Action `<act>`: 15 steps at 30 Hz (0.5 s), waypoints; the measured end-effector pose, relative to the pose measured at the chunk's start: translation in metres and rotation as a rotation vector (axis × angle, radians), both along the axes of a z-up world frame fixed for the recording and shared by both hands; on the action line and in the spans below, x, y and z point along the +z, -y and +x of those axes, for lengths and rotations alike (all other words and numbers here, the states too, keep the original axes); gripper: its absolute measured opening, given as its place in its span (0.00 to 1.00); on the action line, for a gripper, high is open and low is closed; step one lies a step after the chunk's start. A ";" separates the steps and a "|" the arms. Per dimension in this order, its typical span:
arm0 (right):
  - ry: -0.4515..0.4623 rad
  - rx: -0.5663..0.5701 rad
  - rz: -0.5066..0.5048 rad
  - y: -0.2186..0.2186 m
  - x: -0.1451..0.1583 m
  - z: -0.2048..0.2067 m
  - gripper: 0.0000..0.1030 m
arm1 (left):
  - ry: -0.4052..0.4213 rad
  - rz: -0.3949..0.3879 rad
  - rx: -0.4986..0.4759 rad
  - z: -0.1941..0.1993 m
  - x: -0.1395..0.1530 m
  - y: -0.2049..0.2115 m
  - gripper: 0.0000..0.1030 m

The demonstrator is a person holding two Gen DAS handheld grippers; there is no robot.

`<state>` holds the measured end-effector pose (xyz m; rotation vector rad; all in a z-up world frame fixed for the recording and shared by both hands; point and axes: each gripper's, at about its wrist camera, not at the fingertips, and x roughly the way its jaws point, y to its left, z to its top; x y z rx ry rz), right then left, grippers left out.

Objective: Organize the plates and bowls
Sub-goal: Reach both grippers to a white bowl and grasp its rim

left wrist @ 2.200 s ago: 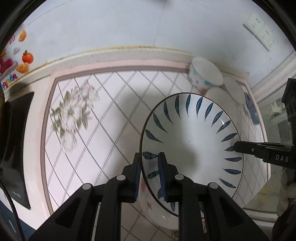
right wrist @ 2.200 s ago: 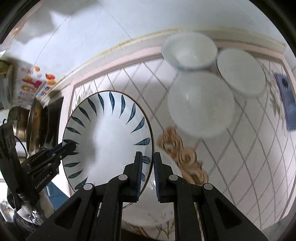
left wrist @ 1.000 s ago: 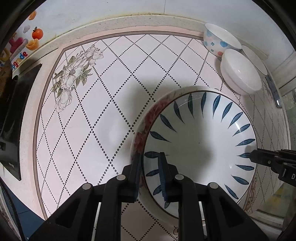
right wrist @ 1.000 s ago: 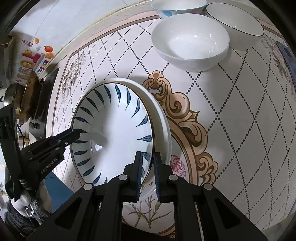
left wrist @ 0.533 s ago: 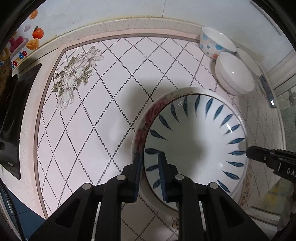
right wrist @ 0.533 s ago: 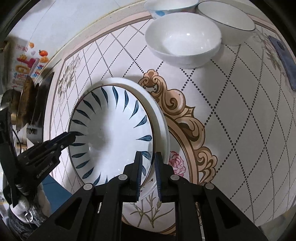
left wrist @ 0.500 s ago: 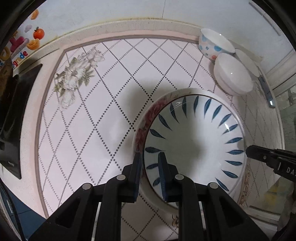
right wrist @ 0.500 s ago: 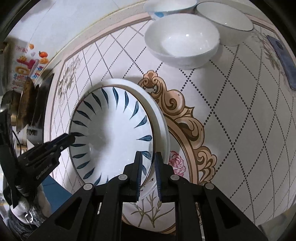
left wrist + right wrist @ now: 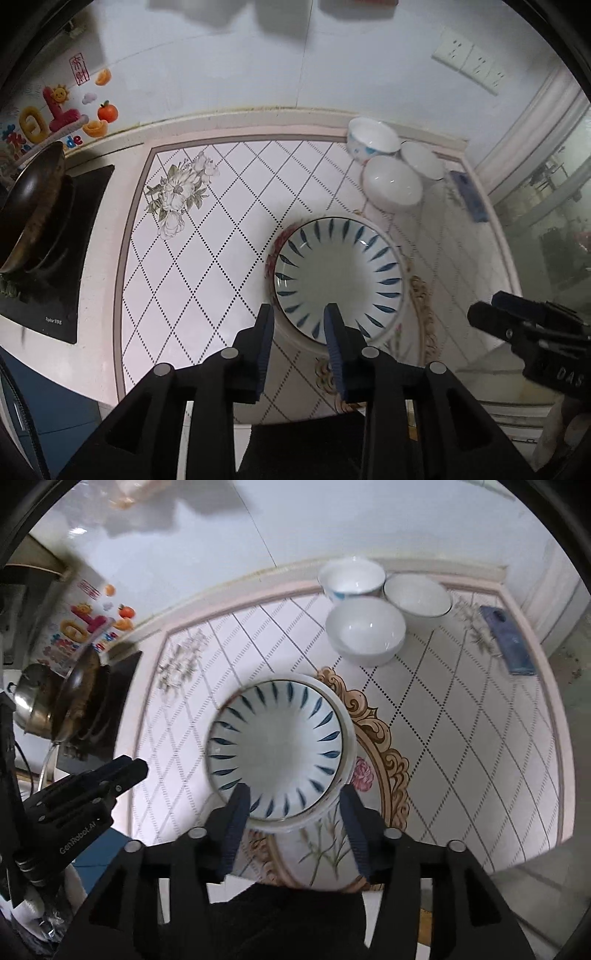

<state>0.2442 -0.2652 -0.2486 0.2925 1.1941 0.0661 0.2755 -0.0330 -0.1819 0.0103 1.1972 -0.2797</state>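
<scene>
A white plate with blue leaf marks (image 9: 338, 275) (image 9: 277, 747) rests on a larger white plate with a floral rim (image 9: 295, 339) (image 9: 295, 825) on the tiled counter. My left gripper (image 9: 297, 326) is open, raised above the near left rim of the plates. My right gripper (image 9: 293, 806) is open wide, raised above their near edge. Three bowls stand at the back right: a dotted one (image 9: 371, 142) (image 9: 351, 579), a plain white one (image 9: 393, 182) (image 9: 365, 633) and a dark-rimmed one (image 9: 423, 162) (image 9: 417, 594).
A black cooktop (image 9: 55, 258) with a dark wok (image 9: 31, 206) is at the left. A steel pot (image 9: 27, 698) stands beside it. A blue phone (image 9: 508, 642) lies at the far right. The wall runs along the back.
Both grippers have opened and let go of the blue-leaf plate, which now lies on the floral plate. Both have pulled up and back from the plates.
</scene>
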 end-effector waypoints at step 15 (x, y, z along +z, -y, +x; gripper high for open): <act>0.066 -0.002 0.055 0.015 0.050 -0.035 0.71 | 0.001 -0.053 0.029 -0.005 0.027 0.016 0.36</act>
